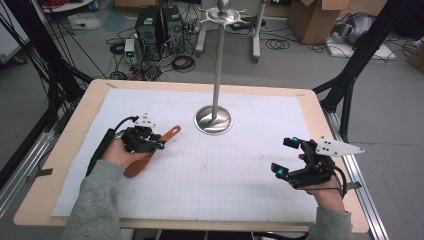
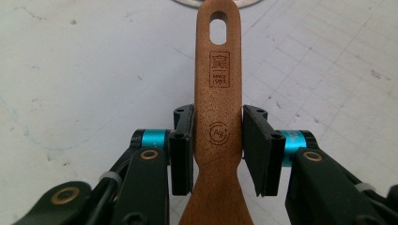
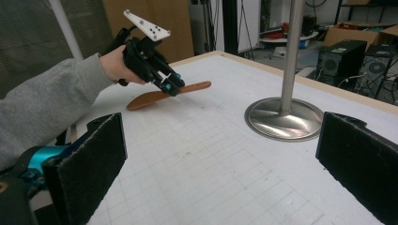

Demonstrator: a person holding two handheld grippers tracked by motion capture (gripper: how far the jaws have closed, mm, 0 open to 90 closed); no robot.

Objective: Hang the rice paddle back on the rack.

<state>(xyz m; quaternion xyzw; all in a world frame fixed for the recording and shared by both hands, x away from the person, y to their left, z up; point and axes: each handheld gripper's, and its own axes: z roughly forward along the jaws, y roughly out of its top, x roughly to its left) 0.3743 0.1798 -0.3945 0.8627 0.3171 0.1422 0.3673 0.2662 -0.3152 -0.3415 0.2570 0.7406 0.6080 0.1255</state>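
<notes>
Spatula [image 2: 218, 117] first — a wooden one, clamped by its handle in my left gripper [image 2: 218, 140], both pads pressed against the narrow neck just above where the blade widens. The handle's far end carries a hanging slot and a stamped mark. In the right gripper view the spatula is lifted off the bench [image 1: 60, 165], tilted, blade end lower. My right gripper [image 1: 284, 157] hovers over the gridded mat [image 1: 225, 170] with its jaws wide apart and nothing between them. Farther out stands a metal stand [image 1: 214, 120] — round base on the mat, tall pole rising. Beyond the bench, computer towers [image 1: 160, 32] and cardboard boxes [image 1: 315, 20] sit on the floor.
</notes>
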